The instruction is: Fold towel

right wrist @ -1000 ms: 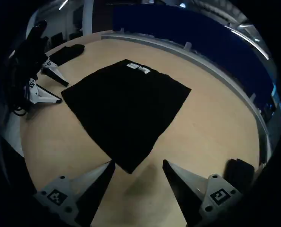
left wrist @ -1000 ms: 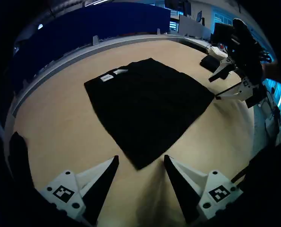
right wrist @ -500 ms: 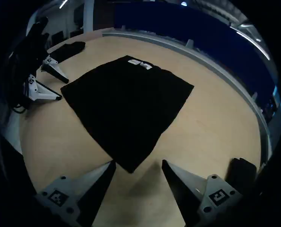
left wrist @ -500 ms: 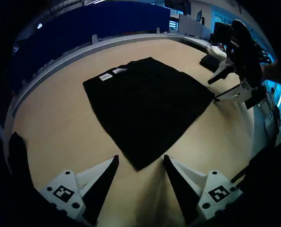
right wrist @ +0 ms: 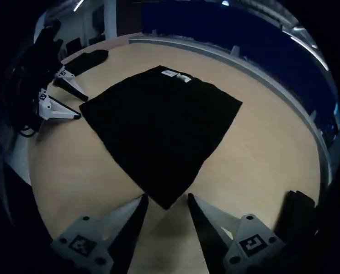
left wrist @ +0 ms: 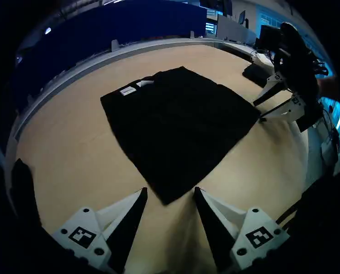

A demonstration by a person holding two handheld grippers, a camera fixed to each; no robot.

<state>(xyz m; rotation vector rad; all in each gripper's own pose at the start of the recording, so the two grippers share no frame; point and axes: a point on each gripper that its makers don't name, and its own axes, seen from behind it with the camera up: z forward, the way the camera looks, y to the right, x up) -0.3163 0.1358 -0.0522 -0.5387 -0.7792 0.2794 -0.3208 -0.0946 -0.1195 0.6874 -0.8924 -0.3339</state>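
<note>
A black towel (left wrist: 179, 123) lies spread flat on the light wooden table (left wrist: 69, 137), with white labels (left wrist: 129, 90) at its far corner. In the left gripper view, my left gripper (left wrist: 169, 192) is open, and the towel's near corner lies between its fingertips. My right gripper (left wrist: 258, 111) is at the towel's right corner, held by a hand. In the right gripper view, the towel (right wrist: 165, 128) points a corner into my open right gripper (right wrist: 167, 197), whose fingers stand close on either side of it. The left gripper (right wrist: 83, 107) is at the towel's left corner.
A second dark folded cloth (left wrist: 257, 73) lies on the table behind the right gripper, seen again (right wrist: 85, 59) in the right gripper view. A dark object (right wrist: 298, 214) sits at the lower right. A blue partition (left wrist: 124, 23) runs along the table's far edge.
Both grippers have narrowed their fingers around a towel corner, the right one more. The right gripper has moved closer to its corner. The towel has not moved.
</note>
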